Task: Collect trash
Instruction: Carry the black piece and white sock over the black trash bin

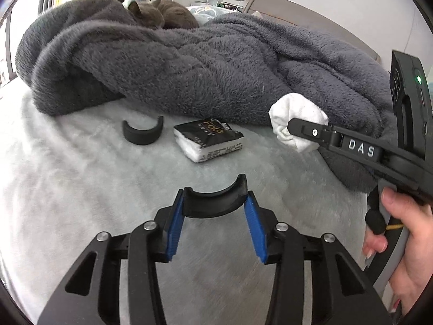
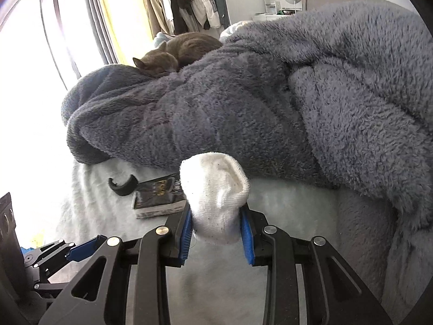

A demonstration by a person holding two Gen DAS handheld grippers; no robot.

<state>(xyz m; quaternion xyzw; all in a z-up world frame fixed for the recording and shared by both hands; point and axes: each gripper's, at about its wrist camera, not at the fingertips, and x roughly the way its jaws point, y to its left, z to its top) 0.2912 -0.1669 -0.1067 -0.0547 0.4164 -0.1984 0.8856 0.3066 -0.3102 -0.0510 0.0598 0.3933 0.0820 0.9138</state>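
Jaws on my left gripper (image 1: 215, 203) are clamped on a black curved clip (image 1: 215, 201), blue pads pressing its two ends, the piece lifted clear of the pale bed sheet (image 1: 81, 189). My right gripper (image 2: 217, 224) is closed on a white sock (image 2: 216, 197), which bulges up out of the pads; from the left camera I see that same sock (image 1: 297, 119) held above the sheet at the edge of the grey blanket (image 1: 203, 62).

A second black clip (image 1: 143, 132) lies on the sheet, and just beside it to the right sits a tissue pack (image 1: 208, 143) with a black wrapper, apart from both grippers. The blanket is heaped across the bed behind them. A grey cat (image 2: 176, 51) lies curled on its far side. A hand (image 1: 403, 243) grips the right tool's handle at the frame's right edge.
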